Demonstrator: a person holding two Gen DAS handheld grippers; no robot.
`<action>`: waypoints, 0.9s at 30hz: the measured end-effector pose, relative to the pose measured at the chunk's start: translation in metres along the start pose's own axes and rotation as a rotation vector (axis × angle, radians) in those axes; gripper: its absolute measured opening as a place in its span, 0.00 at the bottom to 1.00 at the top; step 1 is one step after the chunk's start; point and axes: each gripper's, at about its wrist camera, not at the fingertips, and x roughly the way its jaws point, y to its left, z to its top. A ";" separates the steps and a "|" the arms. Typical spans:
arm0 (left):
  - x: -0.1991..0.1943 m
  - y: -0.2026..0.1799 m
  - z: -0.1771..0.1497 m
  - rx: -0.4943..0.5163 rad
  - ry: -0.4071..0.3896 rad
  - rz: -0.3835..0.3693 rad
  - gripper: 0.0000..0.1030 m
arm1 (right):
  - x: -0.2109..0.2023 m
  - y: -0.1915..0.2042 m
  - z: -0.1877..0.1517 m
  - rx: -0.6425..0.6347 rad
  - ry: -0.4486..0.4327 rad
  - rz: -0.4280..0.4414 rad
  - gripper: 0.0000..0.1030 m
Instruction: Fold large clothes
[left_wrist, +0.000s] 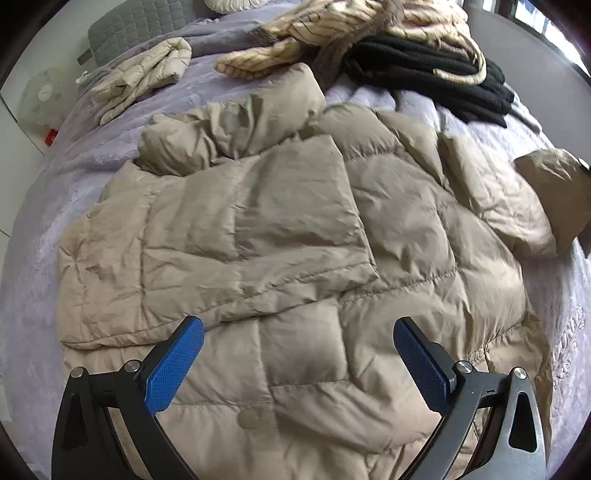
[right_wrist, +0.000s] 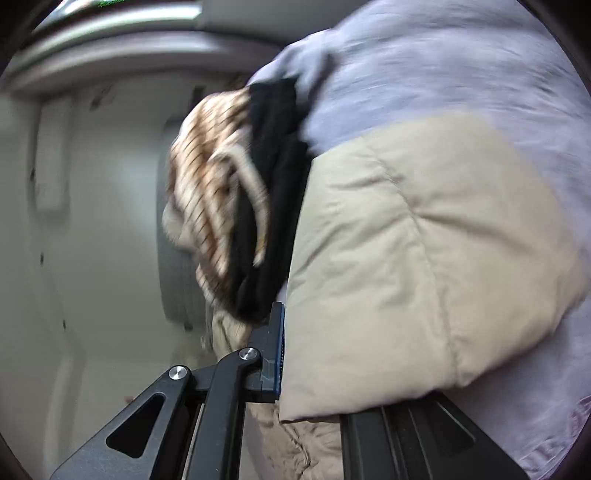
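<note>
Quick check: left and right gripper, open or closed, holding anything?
Left gripper: open, holding nothing, above the beige puffer jacket.
Right gripper: closed on a fold of the jacket.

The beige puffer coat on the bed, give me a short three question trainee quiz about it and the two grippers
1. True or false: the left gripper is clamped on the beige puffer coat.
2. What does the right gripper hold? A) black garment B) the coat's sleeve C) nothing
3. Fill in: the coat lies on a ____ bedspread.

Key: 1 false, it hangs open above the coat. 2 B. 3 lilac.
</note>
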 end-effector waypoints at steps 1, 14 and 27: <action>-0.002 0.003 0.001 -0.002 -0.008 -0.001 1.00 | 0.007 0.015 -0.006 -0.045 0.012 -0.011 0.09; -0.013 0.104 -0.003 -0.127 -0.070 0.077 1.00 | 0.137 0.173 -0.200 -0.778 0.274 -0.093 0.09; -0.003 0.178 -0.019 -0.230 -0.084 0.106 1.00 | 0.251 0.092 -0.333 -0.921 0.472 -0.394 0.09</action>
